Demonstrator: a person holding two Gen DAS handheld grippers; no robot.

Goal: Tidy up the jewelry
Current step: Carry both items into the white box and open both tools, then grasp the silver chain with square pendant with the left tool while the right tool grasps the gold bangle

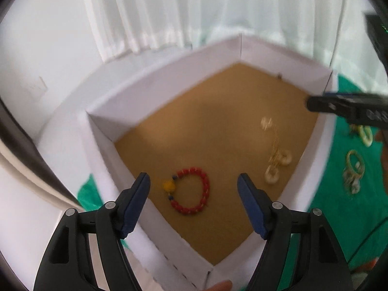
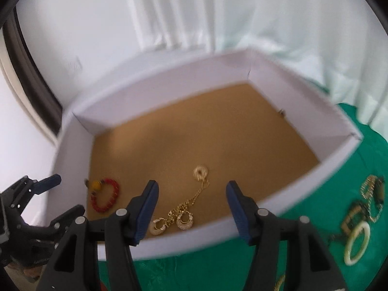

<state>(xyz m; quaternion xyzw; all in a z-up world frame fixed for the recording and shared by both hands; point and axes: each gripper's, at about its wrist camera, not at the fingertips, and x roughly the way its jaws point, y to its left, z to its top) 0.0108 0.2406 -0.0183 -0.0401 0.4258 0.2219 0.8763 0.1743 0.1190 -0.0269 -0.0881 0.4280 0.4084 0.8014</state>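
A white box (image 1: 101,131) with a brown floor stands on a green cloth (image 1: 344,218). A red bead bracelet (image 1: 194,191) with a yellow bead lies inside it. A gold chain with hoop earrings (image 1: 276,160) lies near the box's right wall. My left gripper (image 1: 194,184) is open and empty above the bracelet. In the right wrist view the box (image 2: 266,77) holds the bracelet (image 2: 106,196) and the gold chain with earrings (image 2: 184,211). My right gripper (image 2: 192,190) is open and empty above the chain.
More jewelry lies on the green cloth to the right of the box: a pale ring bangle (image 2: 357,245), gold pieces (image 2: 371,196), and gold earrings (image 1: 354,172). A white curtain (image 1: 194,9) hangs behind the box. The left gripper's fingers (image 2: 48,181) show at the box's left side.
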